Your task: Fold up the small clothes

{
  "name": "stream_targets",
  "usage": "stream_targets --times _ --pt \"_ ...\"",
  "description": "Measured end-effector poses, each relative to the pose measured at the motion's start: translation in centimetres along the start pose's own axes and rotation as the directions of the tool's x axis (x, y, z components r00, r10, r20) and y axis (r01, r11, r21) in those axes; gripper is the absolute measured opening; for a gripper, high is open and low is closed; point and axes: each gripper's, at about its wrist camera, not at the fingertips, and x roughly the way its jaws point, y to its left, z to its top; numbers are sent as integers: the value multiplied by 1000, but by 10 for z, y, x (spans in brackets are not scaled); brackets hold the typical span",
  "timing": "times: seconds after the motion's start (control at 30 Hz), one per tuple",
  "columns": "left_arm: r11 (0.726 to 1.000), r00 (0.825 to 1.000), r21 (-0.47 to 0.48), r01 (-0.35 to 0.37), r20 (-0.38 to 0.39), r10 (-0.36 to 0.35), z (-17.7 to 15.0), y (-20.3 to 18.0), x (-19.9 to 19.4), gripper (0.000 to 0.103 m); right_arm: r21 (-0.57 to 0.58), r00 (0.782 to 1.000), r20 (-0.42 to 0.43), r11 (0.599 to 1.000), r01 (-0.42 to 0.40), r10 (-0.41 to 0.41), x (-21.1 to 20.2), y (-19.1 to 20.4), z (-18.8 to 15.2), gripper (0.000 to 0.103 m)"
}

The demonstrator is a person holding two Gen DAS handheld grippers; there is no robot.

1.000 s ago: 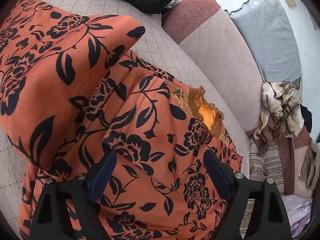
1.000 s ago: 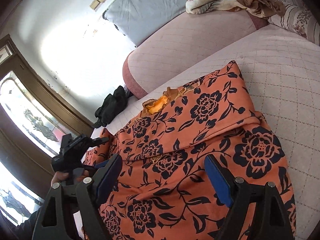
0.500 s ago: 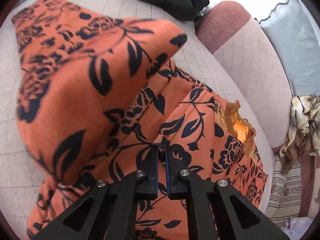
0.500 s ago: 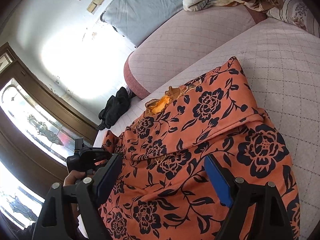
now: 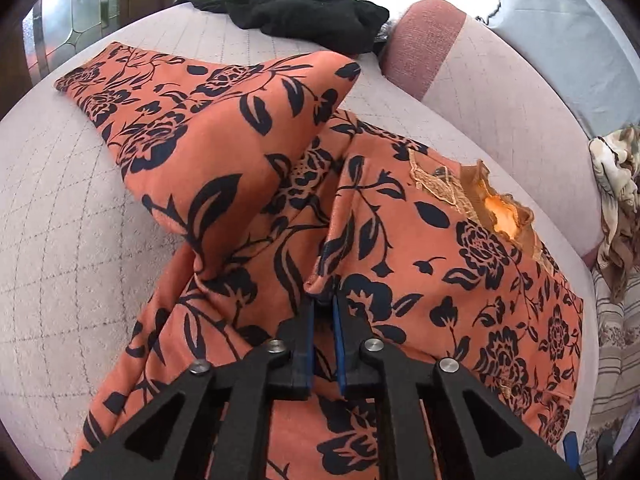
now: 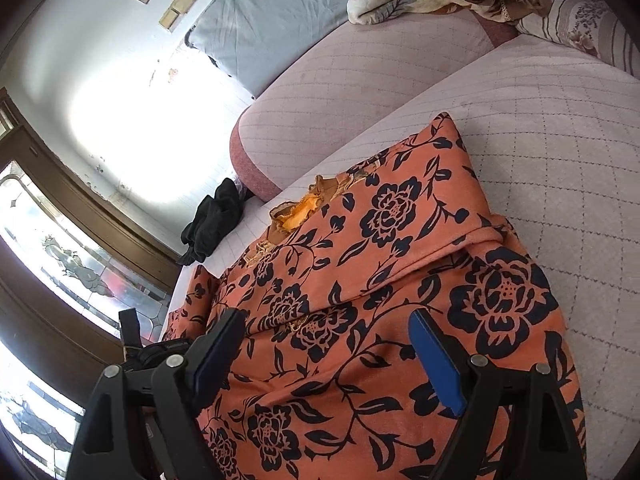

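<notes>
On the quilted pink sofa seat point(image 5: 64, 216) lies the orange floral garment point(image 5: 460, 280), the left tool point(image 5: 323, 312) pinched narrow on a raised ridge of its cloth, while the right tool point(image 6: 324, 352) hangs above the fabric with fingers spread wide, holding nothing.

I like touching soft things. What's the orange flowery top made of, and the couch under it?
The orange floral top looks like soft, matte brushed knit: it drapes in rounded folds. The sofa cover looks like quilted pinkish fabric, with stitched diamond lines.
</notes>
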Motion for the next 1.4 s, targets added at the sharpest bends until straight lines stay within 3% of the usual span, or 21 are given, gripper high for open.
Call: stream_targets --times 0.07,0.1,0.13,0.23,0.3,0.5,0.6,0.67,0.77,0.83,0.93,0.97,1.0,1.03,1.07,1.1,1.23,1.37,1.4 --pt "1000 1000 -18 1 11 -1 1 5 -8 26 14 1000 -1 1000 0 0 1 -2 1 86" --pt "1000 1000 -21 -7 28 8 1 8 -12 48 15 1000 -2 1000 2 -2 1 -2 1 86" --pt "1000 999 -25 -18 42 19 -1 10 -15 61 11 1000 -4 1000 0 0 2 -1 1 86" --pt "1000 1000 -16 -2 29 2 2 10 -17 61 -10 1000 -12 1000 0 0 4 3 -1 86" --pt "1000 998 2 11 58 -11 3 2 -21 60 -16 1000 -9 1000 2 -2 4 4 -1 86" --pt "978 986 206 32 155 -64 3 -42 -38 61 0 1000 -7 1000 4 -4 5 -1 0 86" --pt "971 995 239 27 85 -49 6 -49 -13 61 -11 1000 -6 1000 0 0 5 -1 0 86" --pt "966 1000 256 -14 13 11 6 -49 16 61 -6 1000 -12 1000 -16 16 3 -3 1 86" --pt "922 994 375 -95 85 67 -3 -56 21 61 80 997 -15 994 -75 76 -1 -12 16 87" --pt "915 993 392 -95 96 62 -5 -56 20 61 120 994 -23 988 -102 105 4 -15 35 94" --pt "926 996 371 -70 83 42 -3 -51 18 61 202 976 -81 962 -181 201 39 -32 70 93" --pt "931 997 362 -58 75 33 -1 -48 16 61 210 982 -84 966 -150 170 49 -42 79 93" --pt "935 998 354 -39 62 18 1 -43 15 61 225 995 -79 974 -35 54 56 -60 86 93" --pt "939 999 345 -13 43 -2 5 -39 12 61 323 997 -78 945 48 -24 59 -87 87 90" --pt "943 999 333 15 28 -26 7 -33 8 61 456 999 -17 889 -33 46 53 -108 83 90" --pt "948 998 316 46 26 -58 11 -25 2 62 500 997 22 863 -71 70 43 -111 82 90" --pt "973 991 208 104 67 -120 27 20 -30 62 293 998 48 956 27 -43 5 -62 80 93" --pt "984 976 18 178 123 -179 48 93 -66 63 106 998 24 993 58 -60 -12 -21 40 93" --pt "981 973 -47 187 143 -179 54 115 -72 68 58 997 18 996 71 -72 -14 -13 28 93"
